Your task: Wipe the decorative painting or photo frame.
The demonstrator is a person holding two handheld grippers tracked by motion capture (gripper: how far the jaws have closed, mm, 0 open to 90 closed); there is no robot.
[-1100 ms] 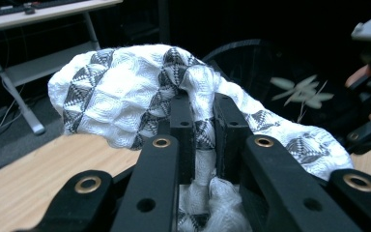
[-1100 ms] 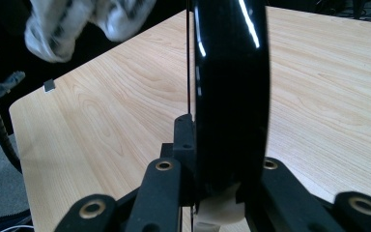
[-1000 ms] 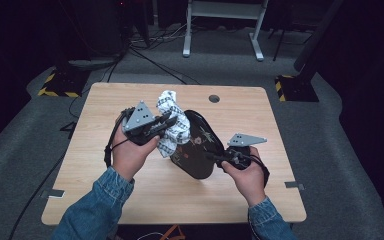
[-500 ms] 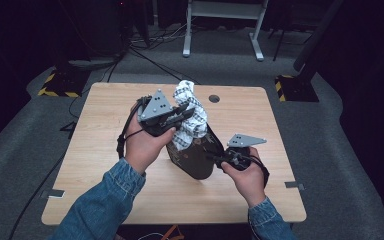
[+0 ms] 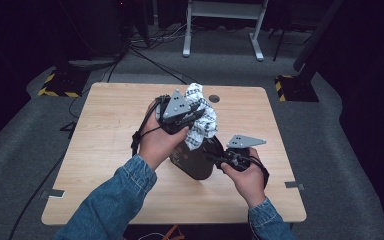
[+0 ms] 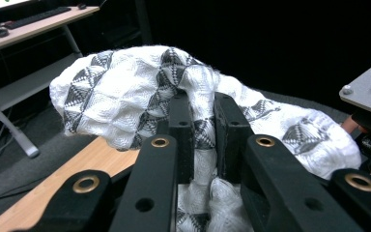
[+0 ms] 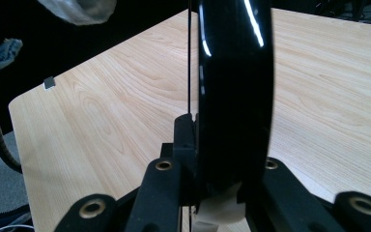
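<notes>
High view shows the left gripper clamping a patterned cloth directly above the black bag, whose rim the right gripper pinches.

The high view looks forward and down on the whole table from above the person's side. The left gripper view sits close behind its jaws, filled by the patterned cloth. The right gripper view looks low across the table, the cloth at eleven o'clock.

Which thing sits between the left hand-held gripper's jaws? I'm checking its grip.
A fold of the white patterned cloth, pinched between the left hand-held gripper jaws, as the left gripper view shows.
</notes>
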